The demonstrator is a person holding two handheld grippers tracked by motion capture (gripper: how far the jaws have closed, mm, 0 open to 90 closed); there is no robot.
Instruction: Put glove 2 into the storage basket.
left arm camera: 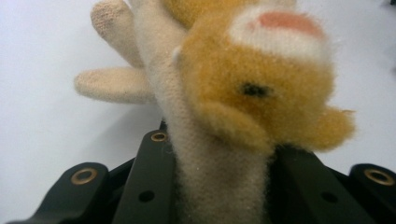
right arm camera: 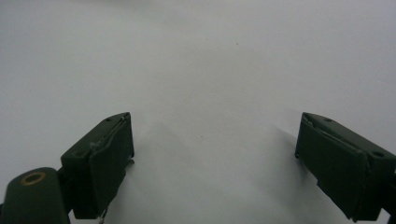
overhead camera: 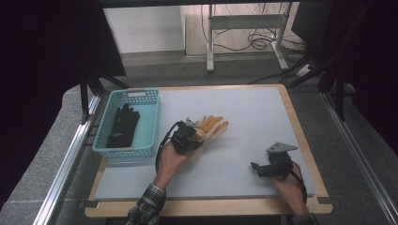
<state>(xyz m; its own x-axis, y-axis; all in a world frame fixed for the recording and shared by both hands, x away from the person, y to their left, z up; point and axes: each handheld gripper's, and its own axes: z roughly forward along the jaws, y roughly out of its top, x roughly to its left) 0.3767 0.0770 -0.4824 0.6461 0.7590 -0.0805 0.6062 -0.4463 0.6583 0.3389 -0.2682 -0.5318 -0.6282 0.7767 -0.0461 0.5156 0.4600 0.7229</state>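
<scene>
Left gripper [overhead camera: 196,132] at centre of the high view, fingers pinching a tan fuzzy glove [overhead camera: 212,128] over the grey tabletop [overhead camera: 244,112]. Right gripper [overhead camera: 256,168] at lower right, fingers spread, nothing between. Black glove [overhead camera: 123,125] lying in the blue basket [overhead camera: 151,123] at left.

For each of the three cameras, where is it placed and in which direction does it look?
High view: above the person's side, facing forward and down on the table; both forearms show.
Left gripper view: on the left tool, looking along its jaws, shut on the beige-and-orange glove.
Right gripper view: on the right tool, open over bare table.
Shared: high and left views show the glove.
</scene>
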